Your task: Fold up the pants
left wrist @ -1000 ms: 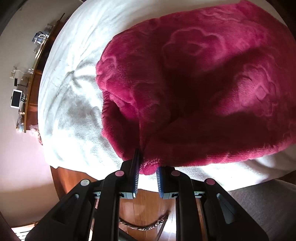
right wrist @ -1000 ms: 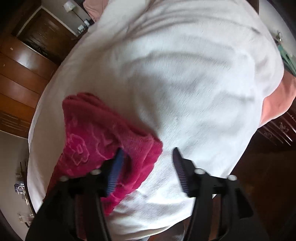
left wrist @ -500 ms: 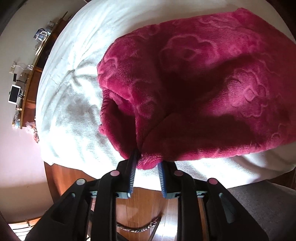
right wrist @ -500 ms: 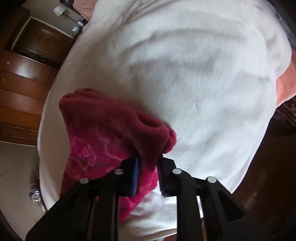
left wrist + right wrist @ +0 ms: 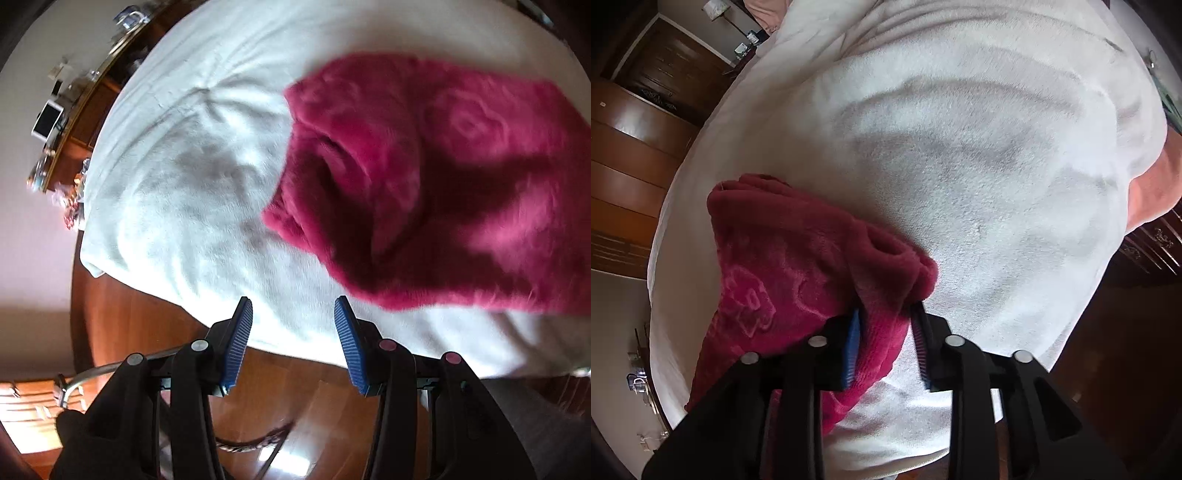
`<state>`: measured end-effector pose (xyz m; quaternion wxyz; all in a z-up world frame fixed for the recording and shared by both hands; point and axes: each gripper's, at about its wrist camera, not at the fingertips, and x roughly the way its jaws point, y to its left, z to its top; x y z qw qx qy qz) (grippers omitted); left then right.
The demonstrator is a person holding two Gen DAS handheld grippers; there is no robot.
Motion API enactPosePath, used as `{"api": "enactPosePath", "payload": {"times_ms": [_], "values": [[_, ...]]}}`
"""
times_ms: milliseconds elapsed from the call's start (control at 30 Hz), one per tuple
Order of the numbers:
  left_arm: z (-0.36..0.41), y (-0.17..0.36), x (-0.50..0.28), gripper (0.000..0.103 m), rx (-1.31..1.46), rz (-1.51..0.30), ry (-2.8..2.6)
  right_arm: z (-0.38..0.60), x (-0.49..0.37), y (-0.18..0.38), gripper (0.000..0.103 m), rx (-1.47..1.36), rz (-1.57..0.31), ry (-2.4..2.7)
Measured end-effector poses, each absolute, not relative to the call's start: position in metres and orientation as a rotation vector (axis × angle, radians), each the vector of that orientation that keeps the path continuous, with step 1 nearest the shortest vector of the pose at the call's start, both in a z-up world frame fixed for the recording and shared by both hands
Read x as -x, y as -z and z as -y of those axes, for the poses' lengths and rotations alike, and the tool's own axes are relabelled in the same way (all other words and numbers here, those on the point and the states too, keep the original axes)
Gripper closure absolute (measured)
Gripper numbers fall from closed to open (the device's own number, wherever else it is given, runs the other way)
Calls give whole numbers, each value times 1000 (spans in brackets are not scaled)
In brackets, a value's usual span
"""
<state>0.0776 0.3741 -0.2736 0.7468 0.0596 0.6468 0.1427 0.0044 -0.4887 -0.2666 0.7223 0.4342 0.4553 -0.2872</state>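
The magenta fleece pants [image 5: 443, 184] lie folded on the white blanket of the bed [image 5: 192, 192], to the right in the left wrist view. My left gripper [image 5: 292, 301] hovers over the bed's near edge, left of the pants. Its jaws are opening and nothing is between them. In the right wrist view a bunched corner of the pants [image 5: 783, 266] sits between the blue pads [image 5: 852, 338] of my right gripper [image 5: 886, 312]. Those jaws are opening slightly, with the fabric still filling the gap. The bed [image 5: 960, 166] stretches away beyond.
The wooden floor [image 5: 295, 406] shows below the bed's edge. A cluttered shelf [image 5: 66, 122] runs along the wall at left. A wooden wardrobe [image 5: 628, 166] stands left of the bed, and an orange cloth [image 5: 1152, 188] and a dark dresser [image 5: 1152, 247] are at right.
My left gripper let go of the pants' edge, opened, and moved left and up away from it. My right gripper closed on the pants' corner and has since widened a little.
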Motion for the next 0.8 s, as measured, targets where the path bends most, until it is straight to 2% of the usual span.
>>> {"api": "enactPosePath", "payload": {"times_ms": [233, 367, 633, 800], "values": [[-379, 268, -105, 56, -48, -1381, -314, 483, -6, 261, 72, -947, -1007, 662], [-393, 283, -118, 56, 16, -1405, -351, 482, -12, 261, 67, -934, -1015, 679], [-423, 323, -136, 55, -73, -1463, -506, 474, -29, 257, 67, -875, -1068, 732], [-436, 326, -137, 52, -24, -1457, -507, 474, -42, 255, 67, -883, -1077, 757]]}}
